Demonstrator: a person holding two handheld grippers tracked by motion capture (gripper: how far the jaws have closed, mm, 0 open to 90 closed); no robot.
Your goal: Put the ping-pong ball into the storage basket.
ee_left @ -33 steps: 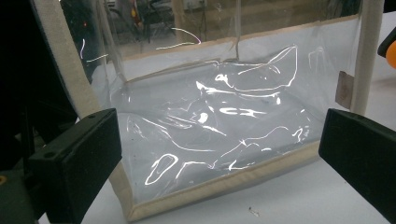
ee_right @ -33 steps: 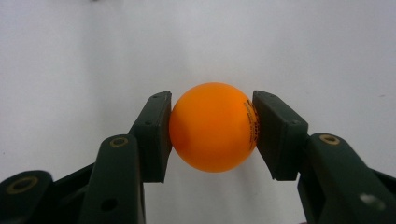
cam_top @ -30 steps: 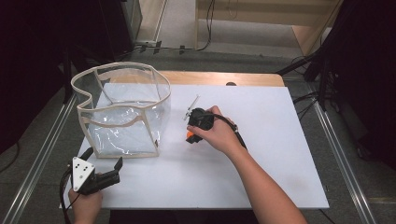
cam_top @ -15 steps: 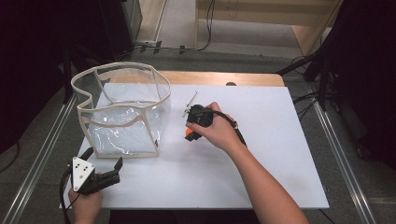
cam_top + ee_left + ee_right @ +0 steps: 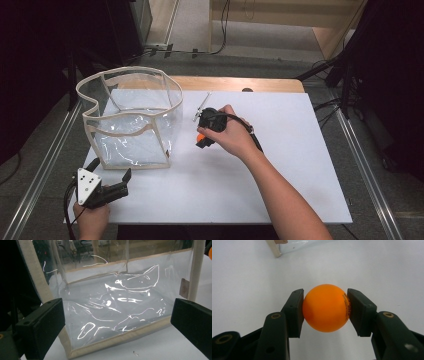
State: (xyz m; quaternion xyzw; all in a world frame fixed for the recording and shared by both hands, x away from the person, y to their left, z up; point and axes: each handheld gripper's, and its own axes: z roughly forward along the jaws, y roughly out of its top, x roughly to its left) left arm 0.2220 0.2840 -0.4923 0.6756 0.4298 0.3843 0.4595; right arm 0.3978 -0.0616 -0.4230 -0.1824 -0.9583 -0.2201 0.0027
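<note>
An orange ball (image 5: 325, 307) sits squeezed between the two black pads of my right gripper (image 5: 325, 311), which is shut on it. From above, that gripper (image 5: 203, 140) is in the middle of the white table, just right of the clear bag, with the ball (image 5: 201, 136) showing orange at its tip. The clear plastic bag (image 5: 131, 120) with beige trim stands upright and open-topped at the left. My left gripper (image 5: 111, 176) rests open near the front left corner; its jaws stand wide apart facing the bag (image 5: 112, 305).
A white board (image 5: 280, 165) covers the table, with bare room to the right and front. A thin metal rod (image 5: 201, 106) lies behind the right gripper. Metal rails run along both table sides. A cable trails from the right gripper over the wrist.
The right hand with the ball has shifted slightly; the left gripper and the bag have stayed where they were.
</note>
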